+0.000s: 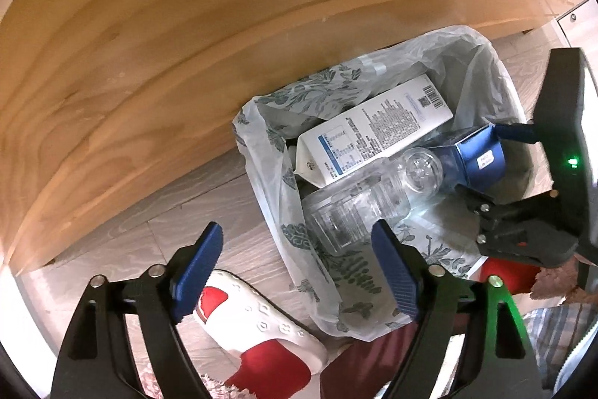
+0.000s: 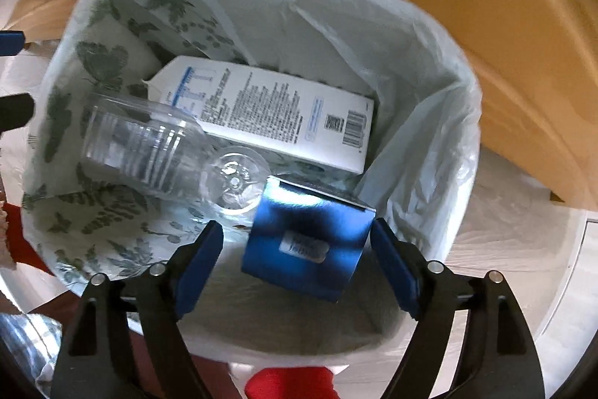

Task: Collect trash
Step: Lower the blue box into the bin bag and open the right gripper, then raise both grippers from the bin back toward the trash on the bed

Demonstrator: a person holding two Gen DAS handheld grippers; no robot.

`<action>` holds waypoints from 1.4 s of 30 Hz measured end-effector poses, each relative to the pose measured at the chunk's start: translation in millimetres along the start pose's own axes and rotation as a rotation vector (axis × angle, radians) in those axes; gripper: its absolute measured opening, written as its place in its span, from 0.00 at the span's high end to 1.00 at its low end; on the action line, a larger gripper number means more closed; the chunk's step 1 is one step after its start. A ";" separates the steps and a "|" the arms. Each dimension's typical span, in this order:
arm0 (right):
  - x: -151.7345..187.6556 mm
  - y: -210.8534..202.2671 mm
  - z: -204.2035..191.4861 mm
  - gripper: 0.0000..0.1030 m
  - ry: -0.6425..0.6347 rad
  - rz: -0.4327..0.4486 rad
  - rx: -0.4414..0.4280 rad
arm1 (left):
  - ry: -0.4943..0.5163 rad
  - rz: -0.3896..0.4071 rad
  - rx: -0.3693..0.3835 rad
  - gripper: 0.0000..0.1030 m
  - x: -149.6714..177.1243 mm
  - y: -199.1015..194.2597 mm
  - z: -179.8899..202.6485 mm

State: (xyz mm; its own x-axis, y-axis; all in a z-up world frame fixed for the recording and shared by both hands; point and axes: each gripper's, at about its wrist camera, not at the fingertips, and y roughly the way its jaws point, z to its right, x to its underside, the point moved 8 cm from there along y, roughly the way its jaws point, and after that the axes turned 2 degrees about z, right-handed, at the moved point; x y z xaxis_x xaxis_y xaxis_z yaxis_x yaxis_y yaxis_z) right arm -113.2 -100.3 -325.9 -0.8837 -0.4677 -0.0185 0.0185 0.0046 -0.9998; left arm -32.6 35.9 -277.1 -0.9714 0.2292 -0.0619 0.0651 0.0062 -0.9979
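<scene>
Carton (image 2: 269,111), bottle (image 2: 149,144) and box (image 2: 306,242) inside lined bin (image 2: 441,122)

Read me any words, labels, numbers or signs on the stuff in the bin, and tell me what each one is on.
Nothing can be read for certain.
White carton: dense print, a table, a barcode and a QR code, all too small to read.
Blue box: small white sticker, blurred in the right wrist view and too small in the left.
Clear bottle: faint marks, unreadable.
Bin liner: leaf pattern only, no text.

Place: home, living space.
Floor (image 1: 123,230): pale wood-look planks.
Furniture: light wooden panel (image 1: 149,43) beside lined waste bin (image 2: 429,107).
Footwear: white-and-red slipper (image 1: 261,328) on floor.
</scene>
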 end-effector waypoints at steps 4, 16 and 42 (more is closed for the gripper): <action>-7.7 -15.9 3.4 0.13 0.005 0.029 -0.001 | -0.016 0.015 0.003 0.13 1.4 -5.6 -4.2; -27.9 -51.5 21.7 0.09 0.043 0.086 -0.001 | -0.144 0.076 0.135 0.08 1.6 -25.0 -6.5; -50.5 -245.8 36.9 0.09 0.126 0.719 0.070 | -0.150 0.621 0.097 0.08 -24.4 -197.9 -27.3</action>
State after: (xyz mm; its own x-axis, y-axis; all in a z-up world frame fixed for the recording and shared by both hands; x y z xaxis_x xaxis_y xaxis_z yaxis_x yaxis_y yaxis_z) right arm -55.9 -110.5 -79.1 -0.6890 -0.2654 -0.6744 0.6400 0.2140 -0.7380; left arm -15.5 55.7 -77.5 -0.7814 0.0233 -0.6236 0.6112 -0.1732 -0.7723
